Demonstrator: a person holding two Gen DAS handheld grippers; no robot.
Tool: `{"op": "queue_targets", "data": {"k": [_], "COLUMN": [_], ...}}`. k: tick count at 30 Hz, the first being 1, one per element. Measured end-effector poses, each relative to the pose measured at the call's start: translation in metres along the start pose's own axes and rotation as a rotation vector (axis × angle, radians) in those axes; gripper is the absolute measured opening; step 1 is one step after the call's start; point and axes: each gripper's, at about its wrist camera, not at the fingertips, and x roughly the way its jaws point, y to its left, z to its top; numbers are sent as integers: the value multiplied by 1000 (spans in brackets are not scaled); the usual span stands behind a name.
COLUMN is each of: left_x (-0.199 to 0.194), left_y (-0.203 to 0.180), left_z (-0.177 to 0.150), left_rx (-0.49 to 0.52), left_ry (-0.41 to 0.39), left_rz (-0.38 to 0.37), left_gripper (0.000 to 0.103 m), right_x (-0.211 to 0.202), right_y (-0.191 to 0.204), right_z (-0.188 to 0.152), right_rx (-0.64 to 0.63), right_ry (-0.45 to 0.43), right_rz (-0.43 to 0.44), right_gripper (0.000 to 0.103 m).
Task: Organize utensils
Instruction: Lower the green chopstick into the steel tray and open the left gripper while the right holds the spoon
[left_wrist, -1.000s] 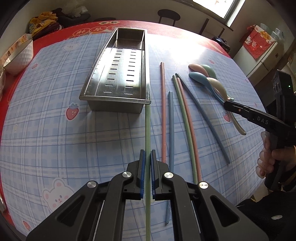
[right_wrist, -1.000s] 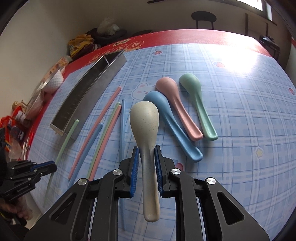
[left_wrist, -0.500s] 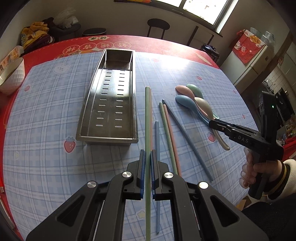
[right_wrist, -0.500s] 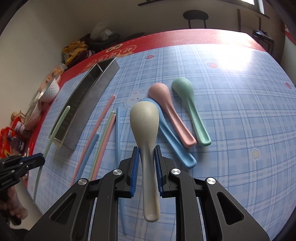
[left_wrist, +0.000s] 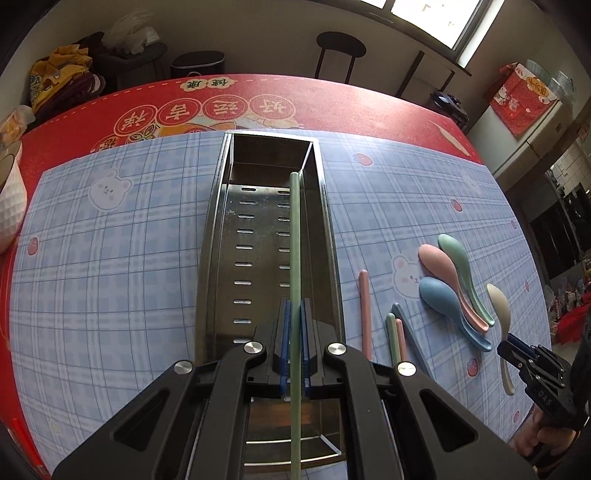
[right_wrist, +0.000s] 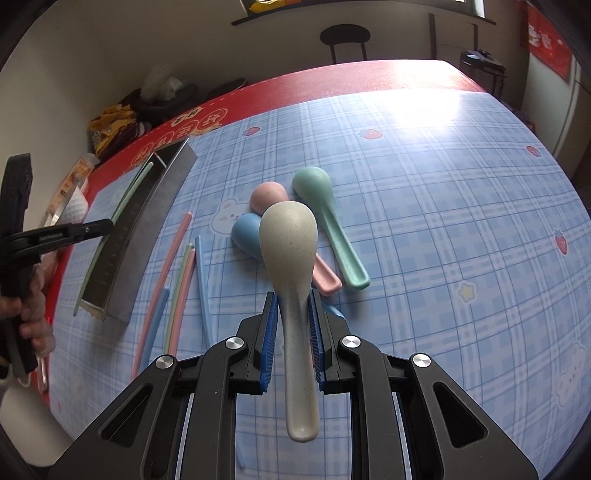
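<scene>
The green chopstick (left_wrist: 294, 236), clamped in the left gripper (left_wrist: 294, 345), is hanging lengthwise over the steel tray (left_wrist: 212, 236), near its right wall. The right gripper (right_wrist: 291, 339) is gripping the beige spoon (right_wrist: 290, 243) above three spoons and five chopsticks lying on the tablecloth (right_wrist: 443, 221).

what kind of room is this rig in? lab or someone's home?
Most likely a home dining or kitchen area, not a lab. A table with a blue plaid bear-print cloth, a round stool by the window, clothes piled on a chair, and what looks like a fridge at right.
</scene>
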Motion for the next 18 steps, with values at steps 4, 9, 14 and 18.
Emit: {"op": "queue_targets", "data": {"k": [4, 9, 14, 18], "left_x": [20, 36, 43, 43], "left_y": [3, -2, 0, -4], "left_z": [13, 17, 18, 15], "left_rx": [-4, 15, -9, 9], "left_ry": [39, 76, 95, 97], "left_rz": [1, 5, -33, -42], "left_gripper": [5, 6, 6, 6], "right_x": [-6, -10, -12, -13], "right_y": [-5, -14, -15, -16], "right_z": [-4, -8, -8, -9], "right_rx": [27, 54, 60, 65], "right_ry": [-7, -10, -15, -12], "right_rz": [-24, -45, -50, -53], "right_gripper": [17, 17, 17, 17]}}
